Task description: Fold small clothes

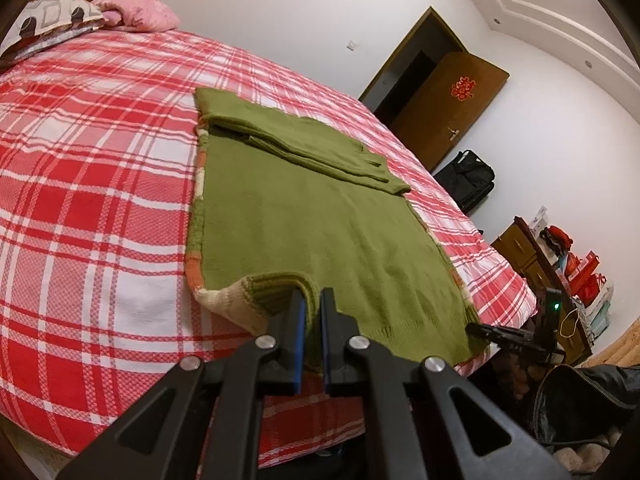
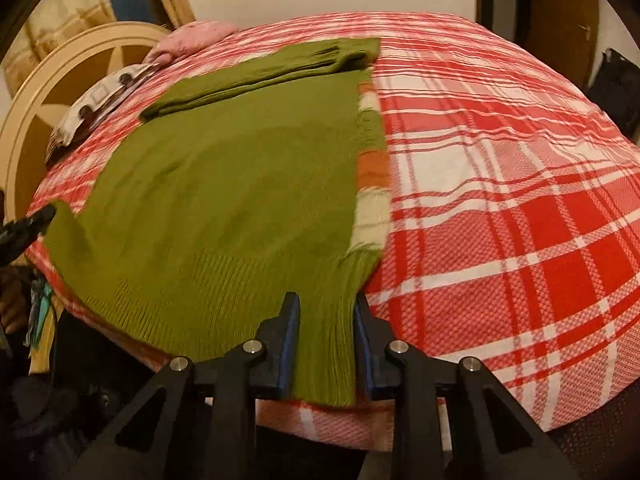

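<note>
Red-and-white plaid bedspread [image 1: 100,208] covers the bed, a brown door [image 1: 448,108] beyond. My left gripper [image 1: 314,300] has its jaws clamped on the green sweater [image 1: 304,224] hem. From the right wrist, my right gripper [image 2: 326,308] jaws pinch the sweater's ribbed corner, sleeves folded across its top.

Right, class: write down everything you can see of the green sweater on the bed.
The sweater is olive-green knit with ribbed hems. It lies flat on the red-and-white checked bedspread. Both sleeves are folded across its far end. Orange, white and green stripes peek out along one side edge. At the near edge the left claw is shut on one corner. The right claw has ribbed hem between its pads, which look set apart.
</note>
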A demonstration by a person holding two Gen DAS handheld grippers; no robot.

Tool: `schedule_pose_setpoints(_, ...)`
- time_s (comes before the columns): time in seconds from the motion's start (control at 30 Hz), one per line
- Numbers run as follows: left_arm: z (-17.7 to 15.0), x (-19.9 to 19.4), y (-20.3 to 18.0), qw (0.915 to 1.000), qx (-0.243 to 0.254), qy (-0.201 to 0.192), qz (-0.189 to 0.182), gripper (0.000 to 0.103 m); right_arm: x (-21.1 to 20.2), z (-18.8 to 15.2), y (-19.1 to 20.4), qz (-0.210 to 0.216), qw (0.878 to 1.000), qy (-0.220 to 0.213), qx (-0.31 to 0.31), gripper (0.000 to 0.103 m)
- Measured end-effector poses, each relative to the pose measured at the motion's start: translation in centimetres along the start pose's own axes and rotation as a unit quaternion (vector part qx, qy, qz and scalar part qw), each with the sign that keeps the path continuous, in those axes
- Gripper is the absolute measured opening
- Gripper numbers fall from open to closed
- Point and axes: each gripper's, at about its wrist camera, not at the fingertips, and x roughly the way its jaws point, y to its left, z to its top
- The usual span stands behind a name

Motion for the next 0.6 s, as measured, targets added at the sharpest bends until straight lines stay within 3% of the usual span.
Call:
schedule_pose_setpoints(0.27, 2.1, -0.5, 0.0, 0.9992, -0.016, -0.020, -0.031, 0.007, -3.9, 3.0, -1.4, 0.050, 0.993, -0.106, 0.013, 0.004)
schedule_pose_setpoints(0.6, 7.7, -0.5, -0.2, 0.9962, -0.018, -0.067, -0.053, 0.007, -6.1, 11.0, 0.9, 0.070, 0.981, -0.177, -0.040, 0.004)
